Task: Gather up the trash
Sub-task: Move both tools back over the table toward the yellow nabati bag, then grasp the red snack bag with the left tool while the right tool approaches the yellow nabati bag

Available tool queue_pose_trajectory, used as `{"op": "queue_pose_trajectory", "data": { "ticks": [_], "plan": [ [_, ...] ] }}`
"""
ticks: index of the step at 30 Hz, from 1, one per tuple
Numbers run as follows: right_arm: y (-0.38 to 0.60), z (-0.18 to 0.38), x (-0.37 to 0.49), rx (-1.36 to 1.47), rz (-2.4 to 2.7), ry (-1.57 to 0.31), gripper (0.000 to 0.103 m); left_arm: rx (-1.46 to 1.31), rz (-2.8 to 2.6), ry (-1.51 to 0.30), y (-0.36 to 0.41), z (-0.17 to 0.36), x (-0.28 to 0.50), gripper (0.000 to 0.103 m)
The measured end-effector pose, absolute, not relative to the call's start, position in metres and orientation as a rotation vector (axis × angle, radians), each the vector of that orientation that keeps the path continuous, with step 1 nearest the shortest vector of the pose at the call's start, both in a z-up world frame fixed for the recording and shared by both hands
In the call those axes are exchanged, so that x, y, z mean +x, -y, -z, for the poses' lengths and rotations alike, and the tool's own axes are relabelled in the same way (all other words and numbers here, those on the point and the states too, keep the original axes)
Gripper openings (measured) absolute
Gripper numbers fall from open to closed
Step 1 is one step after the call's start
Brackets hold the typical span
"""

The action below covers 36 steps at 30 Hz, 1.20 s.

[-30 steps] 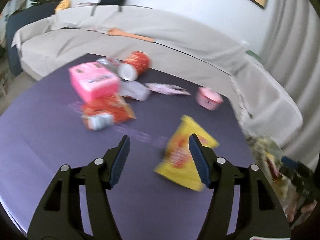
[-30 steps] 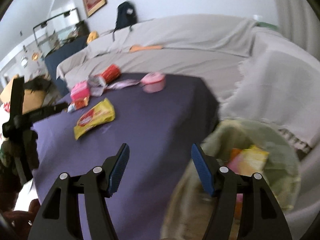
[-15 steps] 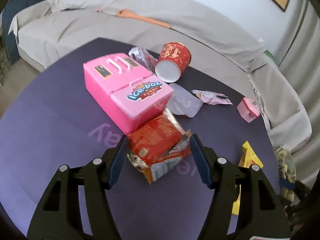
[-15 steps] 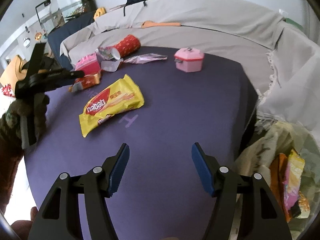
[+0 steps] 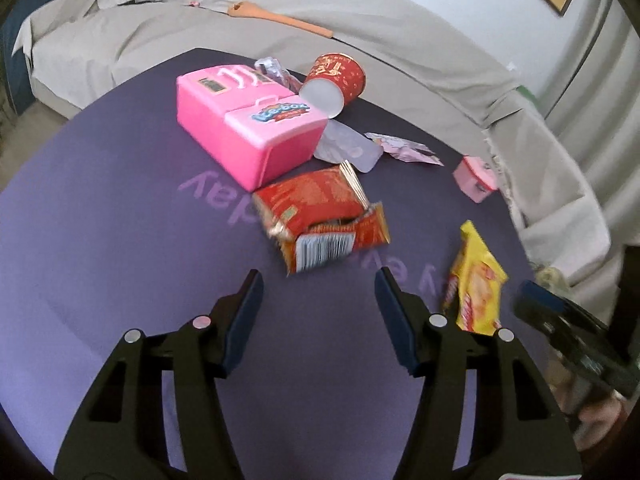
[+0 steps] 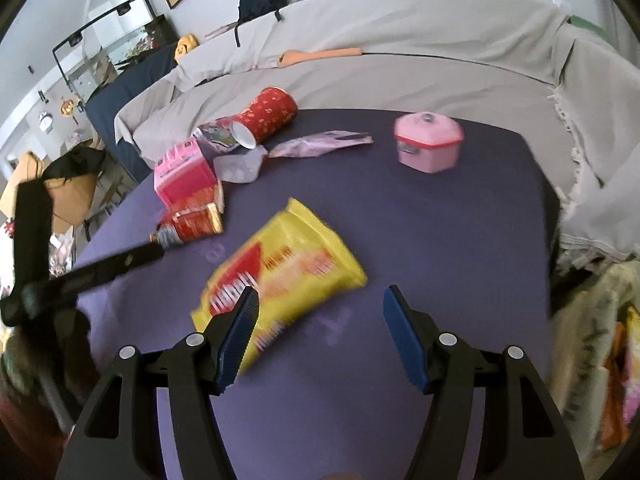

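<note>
A torn red snack wrapper point(image 5: 320, 216) lies on the purple table point(image 5: 120, 240), just beyond the tips of my left gripper point(image 5: 319, 280). Its jaws are closing with nothing between them. A yellow biscuit packet point(image 6: 280, 272) lies flat in front of my right gripper point(image 6: 320, 294), which is open above it; the left fingertip overlaps the packet's near end. The same yellow packet point(image 5: 476, 280) shows at the right of the left wrist view. A pale trash bag point(image 6: 592, 340) with wrappers inside hangs off the table's right edge.
Behind the red wrapper stands a pink toy ice box point(image 5: 248, 128), with a tipped red paper cup point(image 5: 336, 80), a clear plastic wrapper point(image 5: 348, 148) and a crumpled pink wrapper point(image 5: 404, 148) by it. A small pink pot point(image 6: 428, 144) sits far right. A sheet-covered sofa point(image 6: 400, 60) rings the table.
My left gripper has swung from the yellow packet over to the red wrapper and narrowed slightly. My right gripper has swung from the trash bag back over the table to the yellow packet.
</note>
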State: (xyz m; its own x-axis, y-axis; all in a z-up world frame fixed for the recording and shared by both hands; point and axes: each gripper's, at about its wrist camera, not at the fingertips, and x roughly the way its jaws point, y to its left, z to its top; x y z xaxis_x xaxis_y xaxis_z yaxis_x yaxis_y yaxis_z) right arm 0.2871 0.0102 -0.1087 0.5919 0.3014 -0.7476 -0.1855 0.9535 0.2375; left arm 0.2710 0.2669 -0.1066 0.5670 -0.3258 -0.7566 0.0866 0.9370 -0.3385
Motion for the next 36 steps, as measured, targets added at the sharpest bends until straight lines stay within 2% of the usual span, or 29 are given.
{"op": "queue_pose_trajectory", "data": {
  "ticks": [8,13,21,24,26,32,36],
  "plan": [
    [-0.067,0.126,0.302,-0.048,-0.272,-0.982,0.061,-0.367,0.209,-0.875,-0.314,0.098,0.246,0.059],
    [-0.053,0.126,0.29,-0.129,-0.268,-0.991,0.061,-0.415,0.185,-0.866,-0.331,0.102,0.242,0.059],
    [0.003,0.127,0.273,-0.072,-0.277,-1.012,0.061,-0.392,0.225,-0.863,-0.314,0.099,0.25,0.059],
    [0.003,0.128,0.269,-0.112,-0.299,-1.003,0.064,-0.377,0.256,-0.868,-0.303,0.098,0.256,0.059],
    [0.003,0.129,0.266,-0.114,-0.312,-0.998,0.07,-0.358,0.279,-0.866,-0.295,0.096,0.264,0.059],
    [0.005,0.13,0.26,-0.118,-0.342,-0.958,0.071,-0.28,0.3,-0.891,-0.28,0.101,0.298,0.059],
    [0.007,0.129,0.257,-0.118,-0.349,-0.949,0.071,-0.349,0.295,-0.939,-0.287,0.113,0.317,0.059]
  ]
}}
